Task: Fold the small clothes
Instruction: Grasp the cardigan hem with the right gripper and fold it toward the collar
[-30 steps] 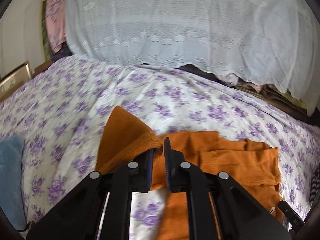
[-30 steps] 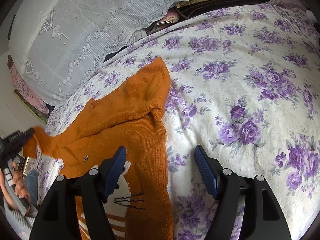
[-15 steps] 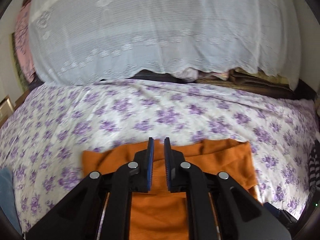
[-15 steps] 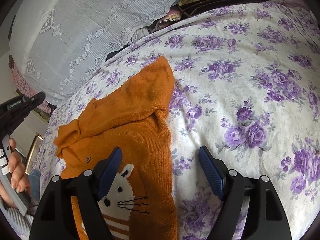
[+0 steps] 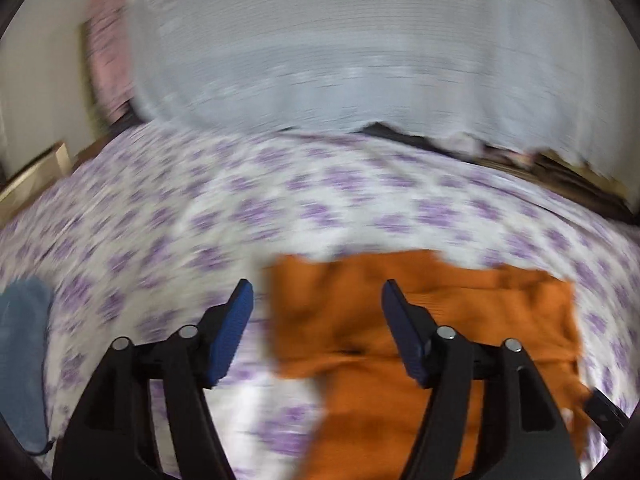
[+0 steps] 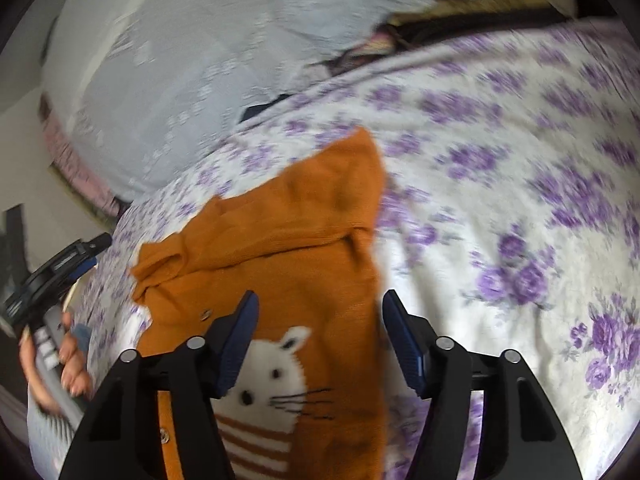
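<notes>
1. I count one sweater (image 6: 288,264), orange, with a white animal face on its front. It lies on the bed (image 6: 500,208), which has a sheet with purple flowers.
2. In the left wrist view I see the same sweater (image 5: 420,320) with its top part folded across; the picture is blurred, so I cannot read the folds well.
3. I count two grippers. My left gripper (image 5: 316,304) has its jaws wide apart and holds nothing. Its left finger stands over the sheet, its right finger over the orange knit; I cannot tell if they touch the cloth.
4. My right gripper (image 6: 318,316) also has its jaws wide apart, and it is empty. Between the fingers I see the animal face and the right edge of the sweater.
5. In the right wrist view, one hand (image 6: 60,364) shows at the left edge, holding the handle of the left gripper.
6. One white lace cover (image 5: 360,52) hangs behind the bed.
7. One blue cloth (image 5: 22,352) lies at the left edge of the bed.
</notes>
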Demonstrator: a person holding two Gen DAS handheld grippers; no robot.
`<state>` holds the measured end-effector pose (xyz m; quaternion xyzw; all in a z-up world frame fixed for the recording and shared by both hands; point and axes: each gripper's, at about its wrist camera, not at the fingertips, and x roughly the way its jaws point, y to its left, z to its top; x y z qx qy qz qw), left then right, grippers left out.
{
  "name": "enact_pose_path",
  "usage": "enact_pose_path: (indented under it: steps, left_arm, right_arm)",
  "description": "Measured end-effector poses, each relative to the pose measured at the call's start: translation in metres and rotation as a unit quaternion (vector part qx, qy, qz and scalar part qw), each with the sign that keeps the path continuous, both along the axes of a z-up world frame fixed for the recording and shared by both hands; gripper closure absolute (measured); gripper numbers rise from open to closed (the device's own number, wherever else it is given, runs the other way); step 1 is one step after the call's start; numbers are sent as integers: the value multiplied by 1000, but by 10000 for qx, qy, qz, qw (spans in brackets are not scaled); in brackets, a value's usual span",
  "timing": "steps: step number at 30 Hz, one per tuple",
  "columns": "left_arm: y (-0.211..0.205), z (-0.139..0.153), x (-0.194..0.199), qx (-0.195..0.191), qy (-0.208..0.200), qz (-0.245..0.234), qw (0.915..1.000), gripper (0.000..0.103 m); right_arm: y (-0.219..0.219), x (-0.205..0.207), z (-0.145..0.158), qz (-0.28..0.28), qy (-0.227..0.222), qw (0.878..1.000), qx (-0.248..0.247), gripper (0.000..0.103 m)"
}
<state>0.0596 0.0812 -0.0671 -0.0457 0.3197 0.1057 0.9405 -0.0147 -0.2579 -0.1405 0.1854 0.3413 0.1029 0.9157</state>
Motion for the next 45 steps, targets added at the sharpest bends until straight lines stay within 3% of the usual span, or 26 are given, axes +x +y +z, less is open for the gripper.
enact_pose_path:
  steps: [5,9,11,16,20,24,25,26,27,28,36,41,45]
  left_arm:
    - [84,-31,9,-813,238,1054,9908,22]
    - [105,-66,27,-1297,729,1065,9831,22]
    - [110,-76,35,-1383,919,1059,9804,22]
    - [118,-78,35,-1442,861,1088,9798,16]
    - [115,-79,36,-1453,911,1065,9794,14]
    - [118,-78,40,-1560,907,1048,9780,13]
    - [118,-78,40,-1596,901,1036,9776,13]
    - [118,-78,40,-1609,898,1032,9774,13]
    - [119,-78,41,-1625,899,1019,9773,13]
    - [119,-78,41,-1632,901,1012,9772,13]
    - [114,-75,42,-1690,867,886,9778,13]
    - [98,-72,45,-1351,869,698,9845,13]
    - [87,-71,46,-1086,884,611,9883,13]
  right_arm:
    - [41,-13,30,486,-586,9954,-586,39]
    - [100,-1,41,990,-618,9852,-1257,39]
    - [141,11,42,1355,-625,9729,-1766,39]
    - [219,36,34,1969,-868,9338,-2858,39]
    - [257,54,28,2121,-1119,9073,-3454,39]
    - [280,72,19,2147,-1032,8883,-3927,41]
    - [283,75,18,2151,-1021,8864,-3969,47]
    - [284,78,17,2160,-974,8856,-3996,62]
    - [286,84,16,2112,-869,8871,-4012,73]
    - [285,88,16,2041,-806,8908,-3979,96]
    - [224,101,50,1372,-601,9544,-2582,97]
    - [168,107,62,905,-442,9757,-1948,97]
    - [128,109,64,541,-377,9836,-1678,97]
